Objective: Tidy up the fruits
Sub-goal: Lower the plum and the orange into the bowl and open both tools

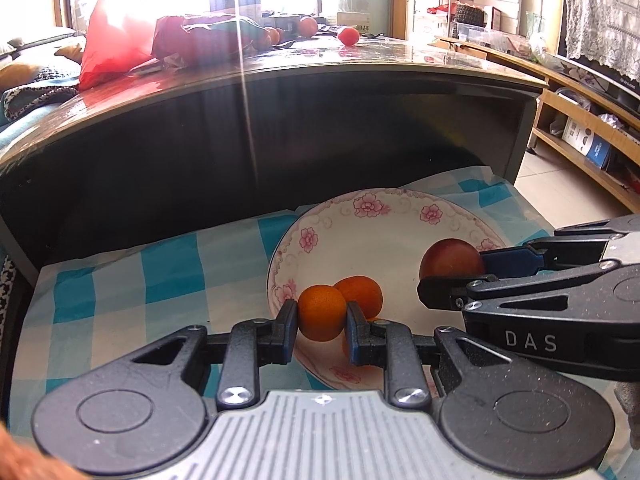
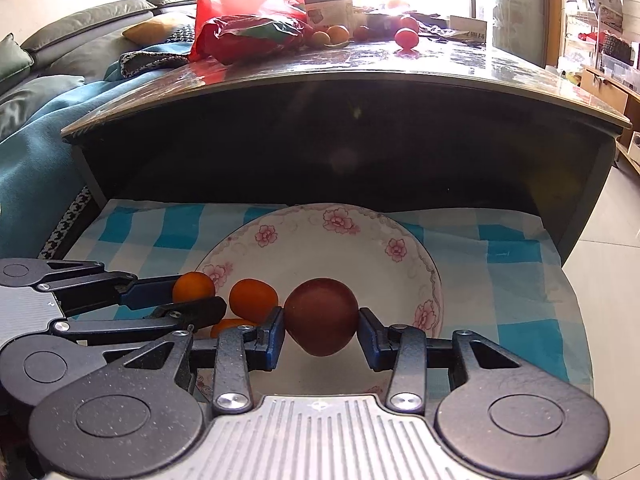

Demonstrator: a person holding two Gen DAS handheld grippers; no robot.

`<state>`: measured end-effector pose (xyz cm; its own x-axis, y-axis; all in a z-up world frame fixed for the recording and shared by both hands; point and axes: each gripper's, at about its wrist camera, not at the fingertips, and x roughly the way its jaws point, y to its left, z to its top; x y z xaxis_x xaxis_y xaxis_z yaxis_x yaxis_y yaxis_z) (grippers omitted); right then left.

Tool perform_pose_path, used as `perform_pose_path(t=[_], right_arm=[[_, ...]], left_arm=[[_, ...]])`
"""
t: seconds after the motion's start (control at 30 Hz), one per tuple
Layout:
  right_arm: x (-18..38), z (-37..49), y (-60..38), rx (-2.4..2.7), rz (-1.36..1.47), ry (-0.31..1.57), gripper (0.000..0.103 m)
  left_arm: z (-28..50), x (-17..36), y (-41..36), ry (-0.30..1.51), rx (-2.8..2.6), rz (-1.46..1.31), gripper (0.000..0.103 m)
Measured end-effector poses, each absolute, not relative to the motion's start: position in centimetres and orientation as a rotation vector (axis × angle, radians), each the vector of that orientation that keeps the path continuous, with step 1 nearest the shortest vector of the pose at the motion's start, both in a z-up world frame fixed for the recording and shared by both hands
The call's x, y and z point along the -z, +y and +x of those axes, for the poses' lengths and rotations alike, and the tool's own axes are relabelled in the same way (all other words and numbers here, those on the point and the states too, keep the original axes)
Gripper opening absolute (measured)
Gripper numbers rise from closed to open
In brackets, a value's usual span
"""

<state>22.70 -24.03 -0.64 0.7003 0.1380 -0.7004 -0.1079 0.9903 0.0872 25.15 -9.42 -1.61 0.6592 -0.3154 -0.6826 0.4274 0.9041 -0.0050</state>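
A white plate with pink flowers (image 1: 332, 220) (image 2: 304, 220) lies on a blue checked cloth. My left gripper (image 1: 322, 318) (image 2: 192, 298) is shut on a small orange (image 1: 321, 312) (image 2: 193, 286) over the plate's left rim. Two more oranges lie in the plate: one behind it (image 1: 362, 294) (image 2: 253, 298), one partly hidden below (image 2: 230, 326). My right gripper (image 2: 321, 330) (image 1: 448, 276) is shut on a dark red apple (image 2: 321, 316) (image 1: 450, 258) held just above the plate's middle.
The checked cloth (image 1: 160, 280) (image 2: 500, 260) covers a low surface in front of a dark table (image 1: 280, 128) (image 2: 340, 136). On the tabletop are red bags (image 1: 120, 48) (image 2: 248, 28) and several loose fruits (image 1: 347, 35) (image 2: 406, 38). A sofa (image 2: 48, 80) stands left, wooden shelves (image 1: 580, 120) right.
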Motion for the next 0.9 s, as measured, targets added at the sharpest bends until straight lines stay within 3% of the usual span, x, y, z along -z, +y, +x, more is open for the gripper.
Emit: perform_pose_path(t=[0.9], right_arm=[[0.9, 23.3, -25.4, -0.089, 0.031, 0.765, 0.039]], left_arm=[[26.0, 1.6, -10.0, 0.718, 0.488, 0.093, 0.035]])
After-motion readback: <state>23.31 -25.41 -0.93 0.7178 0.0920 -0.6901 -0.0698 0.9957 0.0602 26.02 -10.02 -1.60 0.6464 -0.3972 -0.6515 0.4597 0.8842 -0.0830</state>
